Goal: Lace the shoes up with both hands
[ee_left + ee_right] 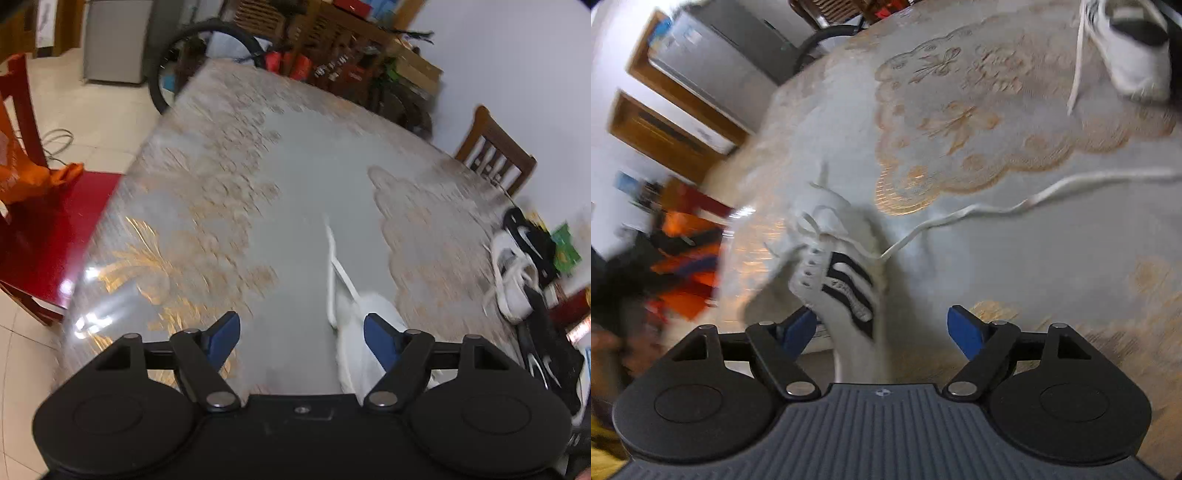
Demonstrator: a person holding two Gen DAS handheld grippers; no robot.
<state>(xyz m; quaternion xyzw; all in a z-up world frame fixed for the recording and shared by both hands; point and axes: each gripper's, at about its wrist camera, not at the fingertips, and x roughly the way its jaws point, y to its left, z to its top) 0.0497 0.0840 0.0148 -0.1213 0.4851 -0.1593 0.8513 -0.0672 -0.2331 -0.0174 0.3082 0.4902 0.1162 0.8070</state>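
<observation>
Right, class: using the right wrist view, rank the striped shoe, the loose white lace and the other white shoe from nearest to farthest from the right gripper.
1. Striped shoe: just ahead of the right gripper, towards its left finger.
2. Loose white lace: trailing across the table, mid-picture, off to the right.
3. Other white shoe: far corner, top right.

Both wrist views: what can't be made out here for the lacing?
- Left wrist view: white shoe is smeared by motion blur and half hidden behind the left gripper finger; eyelets unreadable.
- Left wrist view: second shoe at the right edge is blurred among dark clutter.
- Right wrist view: striped shoe, heel hidden under the right gripper body.
- Right wrist view: long lace runs off the right edge; far end unseen.
</observation>
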